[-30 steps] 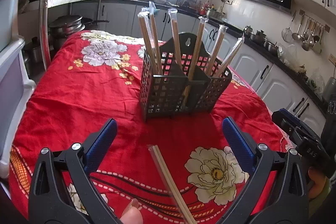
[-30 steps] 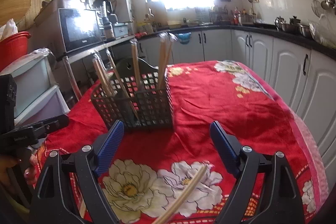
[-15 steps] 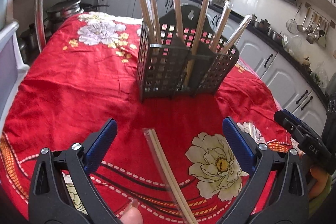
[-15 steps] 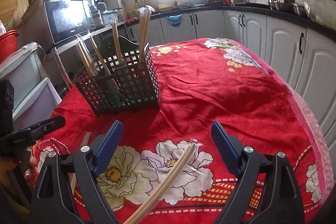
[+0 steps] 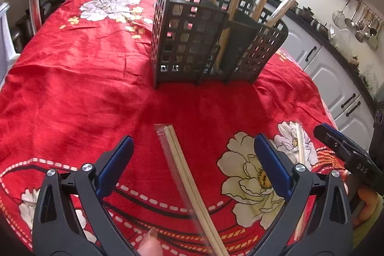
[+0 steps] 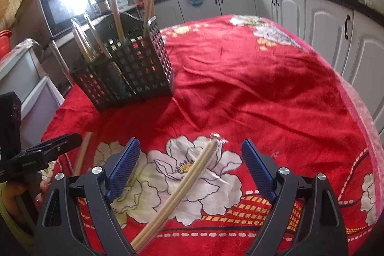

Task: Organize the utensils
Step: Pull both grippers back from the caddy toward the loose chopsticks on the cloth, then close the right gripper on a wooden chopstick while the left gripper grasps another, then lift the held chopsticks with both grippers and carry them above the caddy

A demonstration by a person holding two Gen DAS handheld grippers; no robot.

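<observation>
While the left gripper (image 5: pixel 192 157) stands wide open, nothing held, a wrapped chopstick pair (image 5: pixel 184 174) lies on the red floral tablecloth (image 5: pixel 72 88) between its fingers. Ahead: black lattice caddy (image 5: pixel 192 44), wrapped chopsticks upright inside. Right gripper (image 6: pixel 190 163) also wide open, empty, second wrapped pair (image 6: pixel 184 186) lying slantwise between its fingers
</observation>
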